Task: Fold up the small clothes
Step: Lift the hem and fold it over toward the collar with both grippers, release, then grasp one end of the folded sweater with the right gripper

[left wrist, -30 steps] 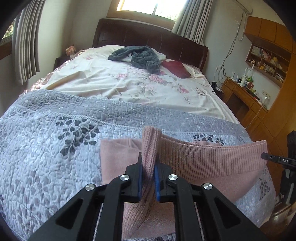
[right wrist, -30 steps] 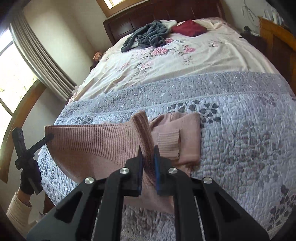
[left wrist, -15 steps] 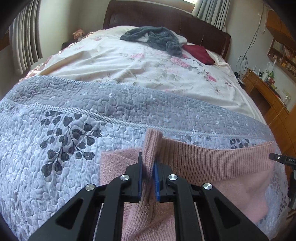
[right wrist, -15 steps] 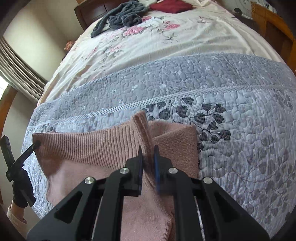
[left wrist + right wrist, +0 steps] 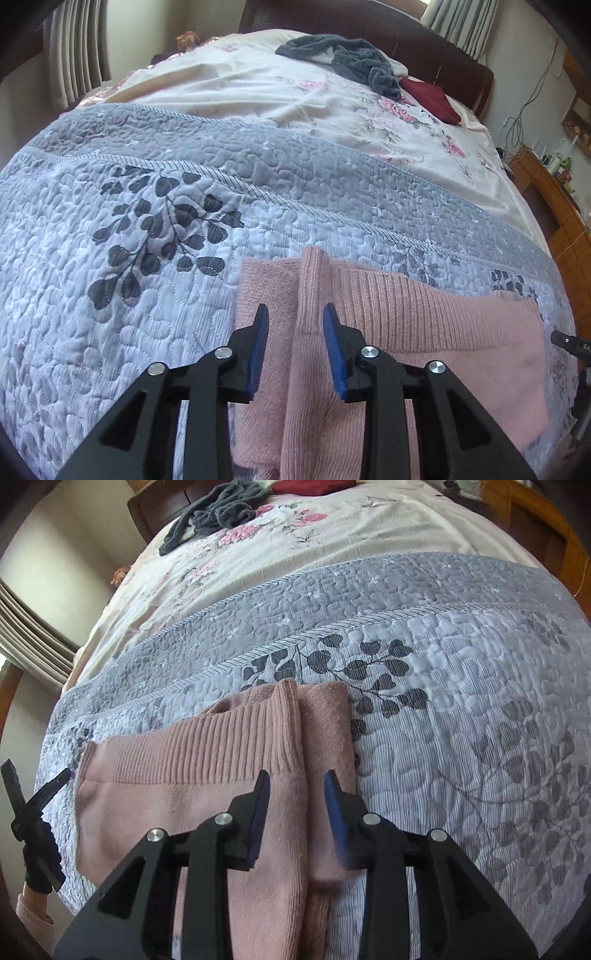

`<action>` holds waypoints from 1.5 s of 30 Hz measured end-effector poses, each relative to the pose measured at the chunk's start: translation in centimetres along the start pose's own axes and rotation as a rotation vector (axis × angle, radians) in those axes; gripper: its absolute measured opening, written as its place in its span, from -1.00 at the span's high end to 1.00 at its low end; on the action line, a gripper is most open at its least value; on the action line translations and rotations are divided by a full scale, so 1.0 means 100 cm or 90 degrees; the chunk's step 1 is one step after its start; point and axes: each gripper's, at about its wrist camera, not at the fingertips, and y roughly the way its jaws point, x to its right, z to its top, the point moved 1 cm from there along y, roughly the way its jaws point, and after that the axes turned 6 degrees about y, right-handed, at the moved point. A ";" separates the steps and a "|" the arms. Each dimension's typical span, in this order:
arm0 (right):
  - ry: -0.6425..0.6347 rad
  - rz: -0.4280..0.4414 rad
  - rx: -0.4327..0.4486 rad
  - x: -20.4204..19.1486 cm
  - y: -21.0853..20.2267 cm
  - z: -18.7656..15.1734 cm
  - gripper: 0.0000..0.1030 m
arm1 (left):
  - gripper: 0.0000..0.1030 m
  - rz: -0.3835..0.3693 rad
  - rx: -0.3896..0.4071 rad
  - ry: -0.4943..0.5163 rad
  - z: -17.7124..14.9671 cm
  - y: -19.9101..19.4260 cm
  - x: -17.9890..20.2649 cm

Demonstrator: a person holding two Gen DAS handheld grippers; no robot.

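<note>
Quilted bed carries the pink sweater; left gripper and right gripper gape empty: lift straight off toward 6 o'clock, sparing the fold.

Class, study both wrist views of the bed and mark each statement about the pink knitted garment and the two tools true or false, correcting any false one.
1. The left tool is open, with a ridge of the pink ribbed knitted garment between its fingers. True.
2. The right tool is clamped shut on the garment. False: it is open.
3. The garment lies on the grey quilted bedspread with dark leaf print. True.
4. A dark grey crumpled cloth lies on the garment. False: it lies far off near the dark wooden headboard.
5. The dark red cloth lies beside the crumpled cloth. True.
</note>
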 end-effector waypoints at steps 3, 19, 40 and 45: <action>-0.005 0.029 -0.011 0.002 -0.026 -0.027 0.18 | 0.26 -0.011 0.008 0.047 -0.017 -0.030 0.015; 0.006 0.061 -0.114 0.011 -0.037 -0.119 0.83 | 0.09 -0.077 -0.120 0.102 -0.104 -0.036 0.069; 0.055 0.087 -0.109 0.037 -0.026 -0.077 -0.01 | 0.05 -0.094 -0.095 0.099 -0.077 -0.028 0.081; 0.081 0.097 -0.122 0.045 -0.007 -0.053 -0.10 | 0.04 -0.101 -0.089 0.081 -0.059 -0.011 0.089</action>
